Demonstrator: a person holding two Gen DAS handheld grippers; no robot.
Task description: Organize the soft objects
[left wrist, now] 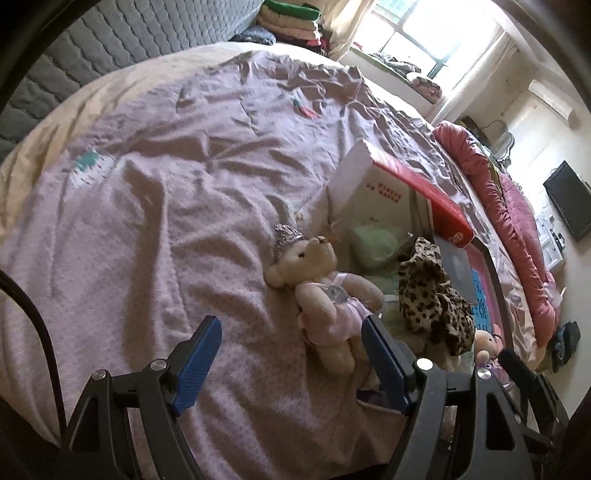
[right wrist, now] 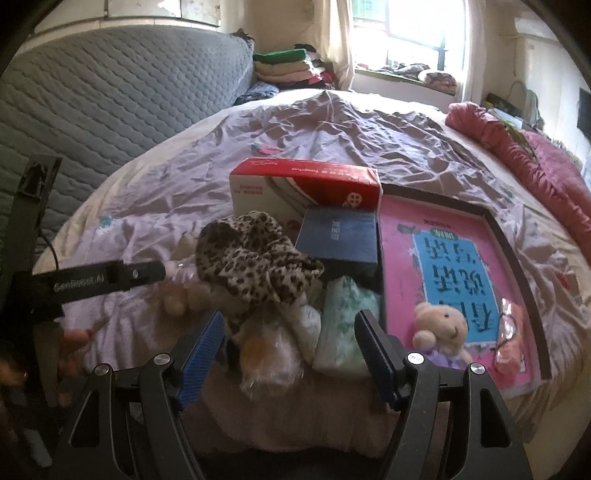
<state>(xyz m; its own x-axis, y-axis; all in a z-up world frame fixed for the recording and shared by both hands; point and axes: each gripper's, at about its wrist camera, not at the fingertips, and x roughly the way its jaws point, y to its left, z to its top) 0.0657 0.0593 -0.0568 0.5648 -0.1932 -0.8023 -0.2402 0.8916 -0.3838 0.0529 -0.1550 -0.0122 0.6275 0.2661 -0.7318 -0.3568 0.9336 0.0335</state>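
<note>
Both views are taken from above the bed (left wrist: 166, 206), angled steeply downward and held close to the clutter. In the left wrist view, the crowned teddy bear (left wrist: 325, 291) is framed just ahead of the right jaw, with the red-and-white box (left wrist: 399, 192) beyond. In the right wrist view, the leopard-print cloth (right wrist: 255, 254) is seen ahead of the left jaw, the same box (right wrist: 306, 181) farther ahead. Cloth, box, quilted headboard (right wrist: 122, 85) and window (right wrist: 417, 26) are shared.
</note>
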